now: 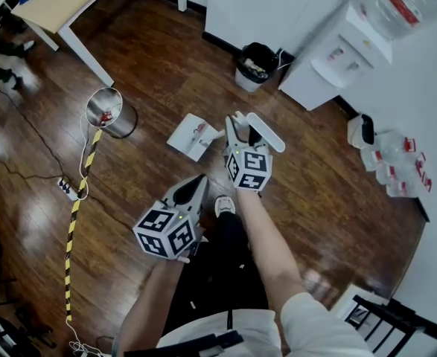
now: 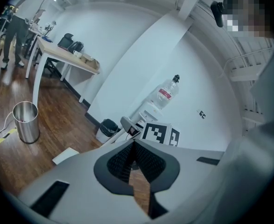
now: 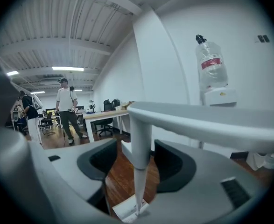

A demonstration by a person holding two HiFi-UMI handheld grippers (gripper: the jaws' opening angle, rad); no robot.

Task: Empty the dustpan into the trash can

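Right gripper (image 1: 242,131), head view: at upright dustpan handle (image 1: 266,132), dustpan (image 1: 190,136) on floor (image 1: 315,199), well apart from trash can (image 1: 108,110). Left gripper view: left gripper (image 2: 133,145) closed, empty. Right gripper view: jaws apart, handle between pads, not clamped

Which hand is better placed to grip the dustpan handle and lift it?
Right. The right gripper already has its open jaws on either side of the dustpan handle, though the pads are not yet pressing on it. The left gripper sits farther back from it, jaws together with nothing between them.
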